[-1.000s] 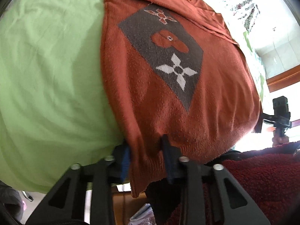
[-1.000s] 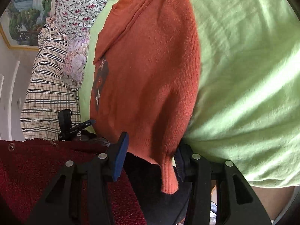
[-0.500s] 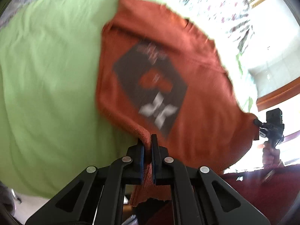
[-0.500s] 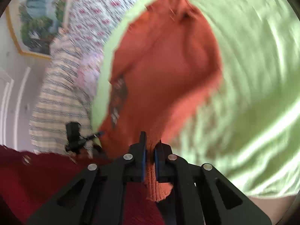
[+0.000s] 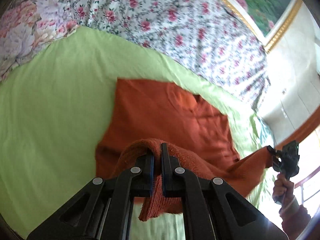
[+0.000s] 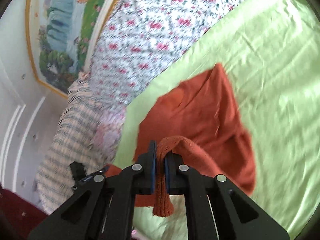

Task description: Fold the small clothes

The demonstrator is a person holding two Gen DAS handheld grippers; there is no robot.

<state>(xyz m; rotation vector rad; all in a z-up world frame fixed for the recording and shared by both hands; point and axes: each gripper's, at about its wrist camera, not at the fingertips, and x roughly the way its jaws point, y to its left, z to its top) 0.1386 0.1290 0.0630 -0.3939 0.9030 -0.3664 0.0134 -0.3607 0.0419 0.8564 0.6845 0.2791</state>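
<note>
- Left gripper [image 5: 157,161]: fingers pinch the sweater [image 5: 166,118] hem, which drapes over the tips.
- Right gripper [image 6: 160,161]: fingers pinch the hem too, a ribbed end hanging below.
- Sweater lies on the green sheet [image 5: 50,110], hem lifted at 6 o'clock; floral quilt [image 5: 170,20] at 12.

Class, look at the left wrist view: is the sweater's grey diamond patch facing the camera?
No: the orange sweater shows only plain knit on the green sheet.
</note>
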